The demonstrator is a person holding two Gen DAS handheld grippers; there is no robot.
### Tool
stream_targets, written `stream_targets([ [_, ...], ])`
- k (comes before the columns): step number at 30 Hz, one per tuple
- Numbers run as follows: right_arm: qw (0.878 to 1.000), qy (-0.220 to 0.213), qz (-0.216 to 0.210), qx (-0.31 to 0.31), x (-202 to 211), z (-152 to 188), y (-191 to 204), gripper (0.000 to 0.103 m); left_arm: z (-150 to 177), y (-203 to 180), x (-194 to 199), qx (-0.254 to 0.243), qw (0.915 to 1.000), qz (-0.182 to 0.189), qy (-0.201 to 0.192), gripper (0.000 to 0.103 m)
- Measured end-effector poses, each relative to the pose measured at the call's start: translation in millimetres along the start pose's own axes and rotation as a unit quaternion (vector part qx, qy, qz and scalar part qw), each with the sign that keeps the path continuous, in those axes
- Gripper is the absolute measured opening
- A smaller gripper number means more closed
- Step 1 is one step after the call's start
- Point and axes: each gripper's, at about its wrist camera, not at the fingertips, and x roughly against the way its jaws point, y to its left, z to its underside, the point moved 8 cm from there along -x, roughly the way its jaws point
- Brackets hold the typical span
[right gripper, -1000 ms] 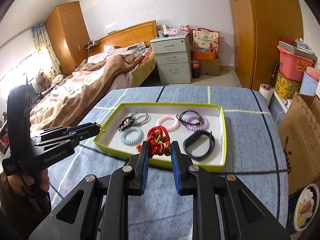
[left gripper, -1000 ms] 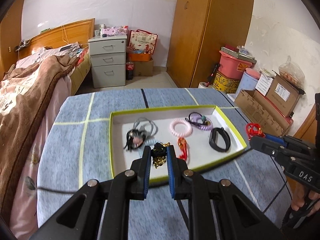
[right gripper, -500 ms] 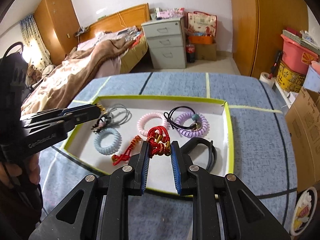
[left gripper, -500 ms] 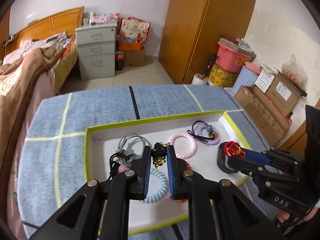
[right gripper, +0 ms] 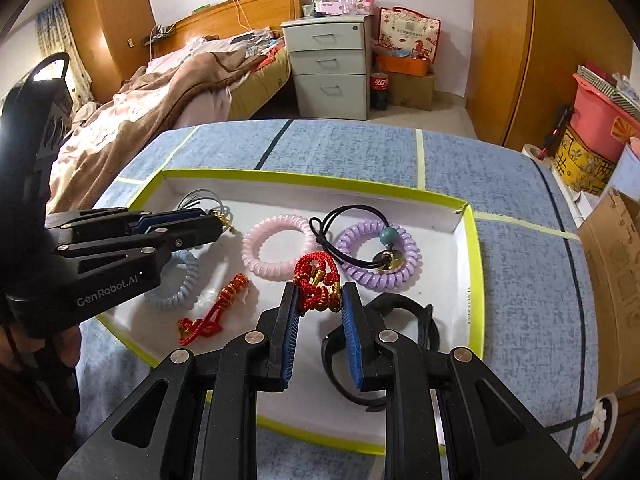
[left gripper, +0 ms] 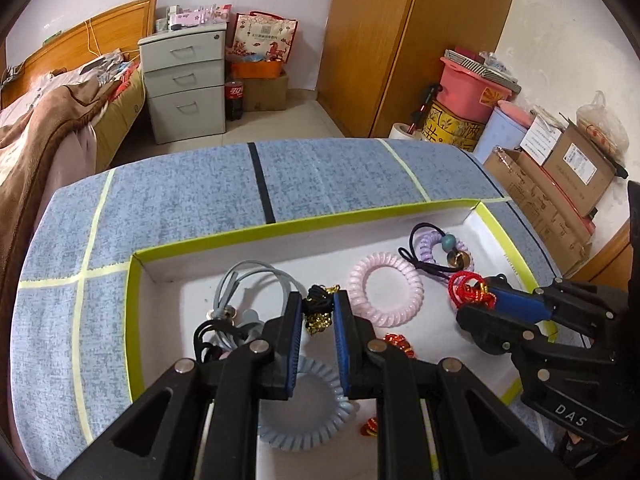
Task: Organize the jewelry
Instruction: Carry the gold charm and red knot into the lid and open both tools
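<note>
My left gripper (left gripper: 316,314) is nearly closed on a black cord bracelet with gold beads (left gripper: 318,308), pinched at the fingertips over the left half of the tray (right gripper: 476,280). It looks feather-light and limp, so I judge it will drape and swing; the knotted bunch is the sensible place to hold, since a single strand could slip from the blue pads.

In the tray, from the left: a grey cord loop (left gripper: 248,280) at the far left with a dark tangle beside it, a pale blue spiral hair tie (right gripper: 176,284), a red knotted cord (right gripper: 212,316) lying loose near the front, a pink spiral hair tie (right gripper: 276,252) in the middle, then a purple spiral hair tie (right gripper: 376,260) with a dark elastic and teal bead across it, and a black wristband (right gripper: 400,320) at the near right. The spirals seem springy and easy to hook; the wristband looks stiffer.

My right gripper (right gripper: 320,300) is likewise narrowly closed, holding a red braided bracelet (right gripper: 316,280) by its knot, above the tray's middle-right, just over the wristband. It is soft and light too, I think, and may snag.
</note>
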Motion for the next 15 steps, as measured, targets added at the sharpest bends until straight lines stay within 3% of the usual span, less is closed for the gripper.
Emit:
stream_targets([
  [15, 0.998, 0.009, 0.036, 0.053, -9.9, -0.3, 8.8, 0.022, 3.2, 4.1, -7.9, 0.012, 0.9999, -0.001, 0.009, 0.017],
])
